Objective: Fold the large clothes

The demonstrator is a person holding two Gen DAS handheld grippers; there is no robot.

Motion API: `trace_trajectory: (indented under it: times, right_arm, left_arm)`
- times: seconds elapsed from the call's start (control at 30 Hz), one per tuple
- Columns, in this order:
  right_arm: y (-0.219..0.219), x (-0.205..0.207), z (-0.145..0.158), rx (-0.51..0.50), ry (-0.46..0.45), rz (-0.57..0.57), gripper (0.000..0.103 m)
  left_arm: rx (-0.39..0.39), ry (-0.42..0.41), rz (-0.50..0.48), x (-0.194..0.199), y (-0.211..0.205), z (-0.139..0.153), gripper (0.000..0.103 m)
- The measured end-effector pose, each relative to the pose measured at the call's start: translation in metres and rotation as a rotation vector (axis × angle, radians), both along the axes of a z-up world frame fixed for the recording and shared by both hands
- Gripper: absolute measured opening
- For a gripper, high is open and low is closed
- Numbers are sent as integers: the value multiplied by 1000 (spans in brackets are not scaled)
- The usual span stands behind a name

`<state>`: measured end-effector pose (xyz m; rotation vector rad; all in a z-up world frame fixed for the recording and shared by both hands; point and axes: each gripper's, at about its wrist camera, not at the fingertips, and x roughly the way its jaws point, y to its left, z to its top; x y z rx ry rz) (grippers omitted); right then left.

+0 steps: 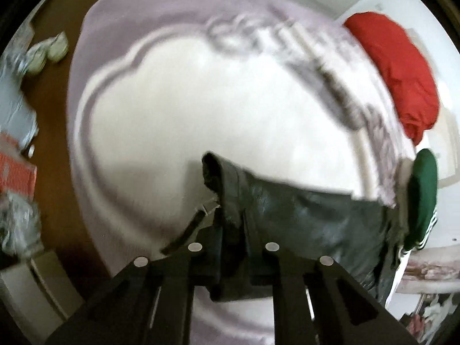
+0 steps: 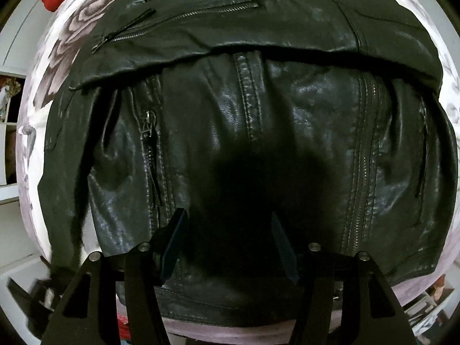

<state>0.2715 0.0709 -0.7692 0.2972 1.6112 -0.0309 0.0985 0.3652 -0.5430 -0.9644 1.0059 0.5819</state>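
Lying across a pale floral bedspread (image 2: 66, 57), a black leather jacket (image 2: 258, 115) fills the right wrist view, one panel folded over at 12 o'clock. The right gripper (image 2: 230, 238) hovers spread wide above its hem. The left gripper (image 1: 233, 247) pinches a lifted jacket edge; a red garment (image 1: 402, 69) sits at 2 o'clock.

Black leather jacket (image 2: 258, 109) – zippered, glossy, creased – lies partly folded on the bed.
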Motion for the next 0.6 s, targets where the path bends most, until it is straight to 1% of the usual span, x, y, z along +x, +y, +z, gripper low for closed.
trace_trajectory:
  times: [0.1,0.17,0.2,0.23,0.3,0.33,0.4,0.43,0.47,0.5,0.53,0.57,0.6]
  right_arm:
    - [0,-4,4,-9,-15,-1,62]
    - [4,-6,5,-4,-22,-12,62]
    - [4,-8,5,0,-23,-18,62]
    - [8,-7,5,5,-25,-24,62]
    - [14,-5,4,25,-28,-35,62]
    - [13,-6,4,28,-27,-38,62]
    - [14,-10,5,31,-18,-45,62]
    - [15,-7,9,38,-13,-51,62]
    - [14,-7,10,48,-9,-60,62]
    - [11,-9,12,63,-7,-71,62]
    - [14,-8,12,68,-8,-76,62]
    - [19,-3,10,71,-8,-79,62]
    - [18,-4,11,72,-8,-79,62]
  left_arm:
    - [40,-54,-9,23,30,11,8]
    - [35,-79,5,32,52,11,8]
    - [30,-76,14,35,61,6,8]
    - [28,-49,15,35,68,-3,8]
    - [32,16,9,34,66,-16,8]
    - [14,46,0,30,64,-22,9]
    - [-45,71,15,12,57,-29,11]
    - [-86,75,25,4,53,-31,22]
    - [-127,59,31,-2,48,-31,35]
    - [-153,43,35,-8,40,-28,41]
    - [-180,27,44,-13,31,-25,61]
    - [-205,14,51,-16,21,-25,75]
    - [-235,-8,58,-17,13,-26,75]
